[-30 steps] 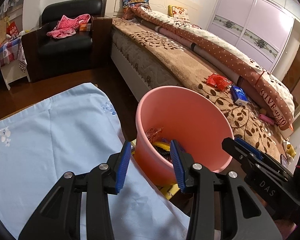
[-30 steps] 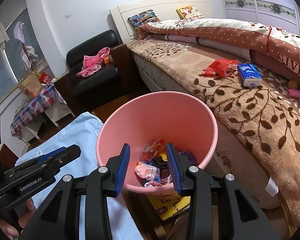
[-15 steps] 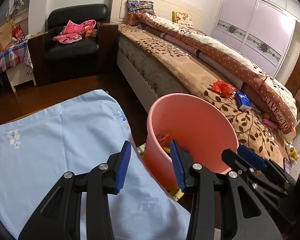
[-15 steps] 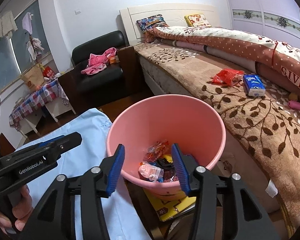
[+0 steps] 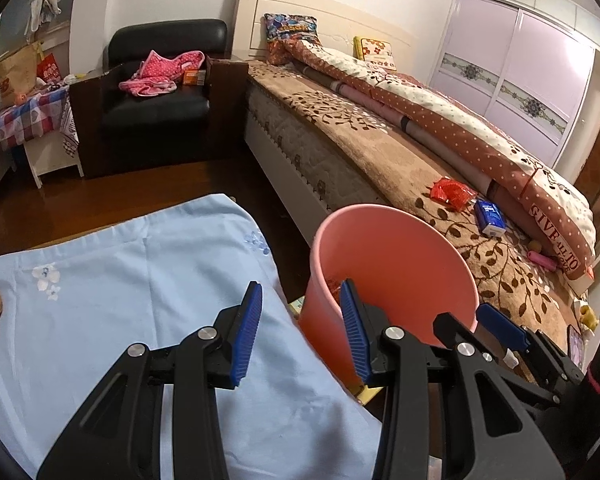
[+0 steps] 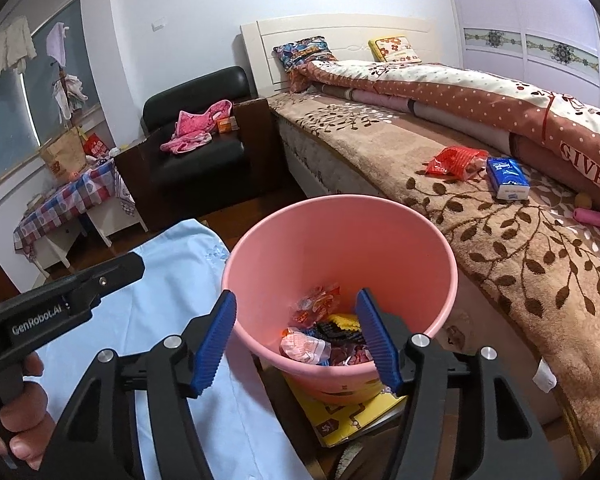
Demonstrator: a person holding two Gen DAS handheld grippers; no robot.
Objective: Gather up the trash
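- Hovering over the pink bin (image 6: 340, 248), the right gripper (image 6: 296, 338) has just been opening its jaws; nothing sits between them, wrappers (image 6: 324, 336) lie below.
- Beside it, the left gripper (image 5: 300, 334) hangs spread and empty above the blue cloth (image 5: 120, 272).
- Beyond, up on the bed (image 6: 520, 264), the red wrapper (image 6: 454, 160) lies past the bin's far rim, nearer the right hand, touching a blue tissue pack (image 6: 508, 178).

Blk armchair (image 5: 160, 92) w/ pink clothes (image 5: 160, 74)
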